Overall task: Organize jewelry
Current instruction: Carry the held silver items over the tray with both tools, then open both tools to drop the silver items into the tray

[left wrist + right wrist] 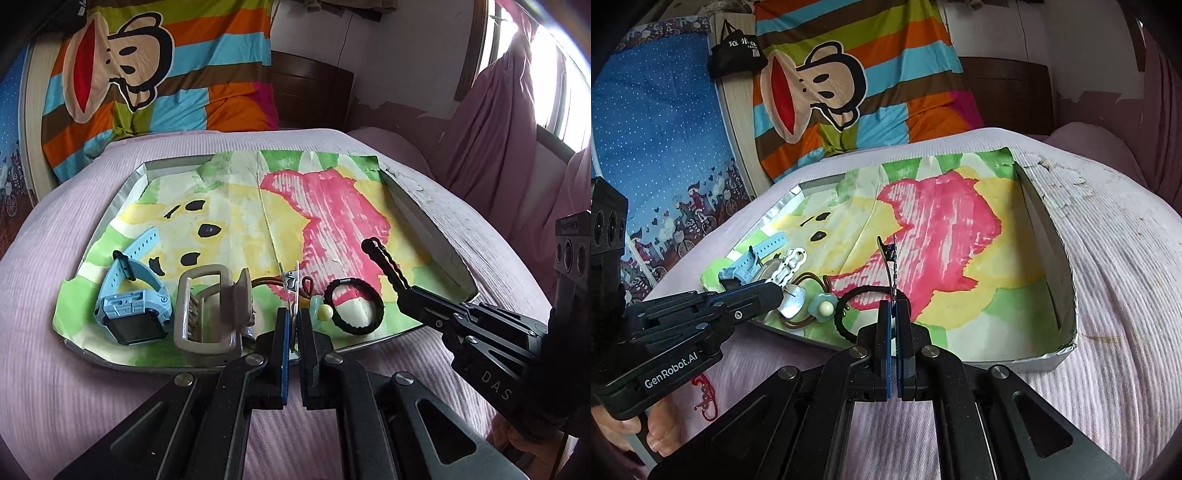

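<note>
L gripper (292, 325), nearest lens: jaws clenched on thin silver hair clip (291, 280); clip stands up betw. the pads, over near edge of tray (424, 206).

Left to right in tray, L wrist view:
- Blue kids' watch (133, 306), near-left corner, on its side, strap curling up.
- Beige clamp-like holder (210, 310), just right of watch, touching or nearly so; purpose unclear.
- Brown elastic w/ blue flower + cream bead (325, 312), just right of L pads, close by the held clip.
- Black braided hair tie (354, 308), flat on paper, next to flower, lying betw. the two grippers.
- R gripper (400, 291), enters from right, jaws clenched on black hair clip (384, 258); clip sticks out up-left over pink patch, above and right of the braided tie.

Tray lined w/ painted paper (236, 206) (green/yellow/pink), sits on pink ribbed bedcover (74, 369).

R wrist view: white clip (792, 264) lies beside watch, behind L gripper tips. Hand (631, 424) on L gripper handle, lower left.

Backdrop: striped monkey-print blanket (155, 66).
</note>
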